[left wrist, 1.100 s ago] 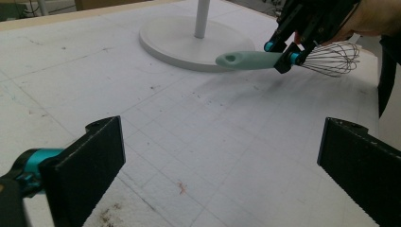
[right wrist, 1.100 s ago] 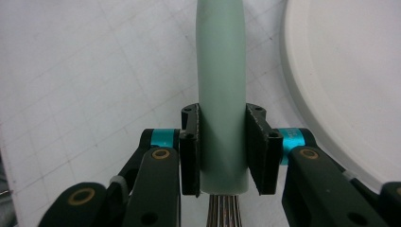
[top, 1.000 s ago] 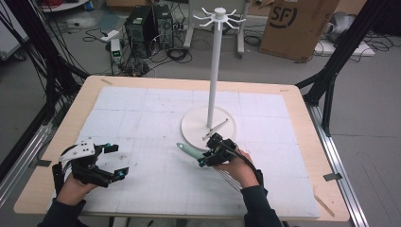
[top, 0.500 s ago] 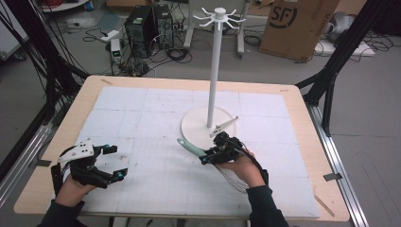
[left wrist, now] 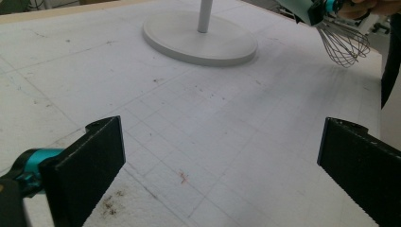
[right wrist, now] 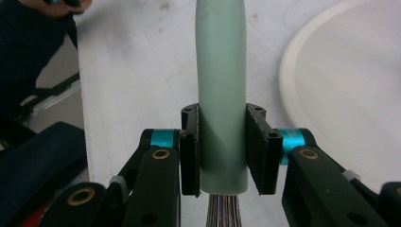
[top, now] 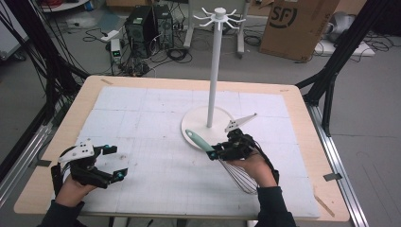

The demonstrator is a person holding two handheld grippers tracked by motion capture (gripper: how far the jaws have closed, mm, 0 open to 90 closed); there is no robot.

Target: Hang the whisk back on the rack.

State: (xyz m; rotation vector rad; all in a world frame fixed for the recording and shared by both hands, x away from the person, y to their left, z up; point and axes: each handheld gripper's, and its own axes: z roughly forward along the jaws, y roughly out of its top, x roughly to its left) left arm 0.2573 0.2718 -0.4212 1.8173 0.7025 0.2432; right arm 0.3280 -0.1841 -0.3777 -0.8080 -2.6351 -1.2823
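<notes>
A whisk with a pale green handle [top: 199, 140] and a wire head [top: 239, 176] is held off the table by my right gripper [top: 215, 153], which is shut on the handle [right wrist: 221, 85]. The handle points up and left toward the round base [top: 196, 127] of a white hook stand [top: 215, 61]. In the left gripper view the wire head [left wrist: 344, 43] hangs at the upper right. My left gripper [top: 113, 162] rests low at the table's front left, open, with nothing between its pads [left wrist: 90, 163].
A white gridded mat [top: 156, 123] covers the wooden table [top: 302, 127]. The stand's base [left wrist: 201, 38] sits mid-table. Beyond the far edge are a cardboard box [top: 295, 26], computer gear [top: 142, 23] and cables on the floor. Black frame legs [top: 331, 71] stand at the right.
My right gripper has lifted and turned the whisk, so the handle now points more up-left and the wire head trails toward the person. The left gripper has stayed in place.
</notes>
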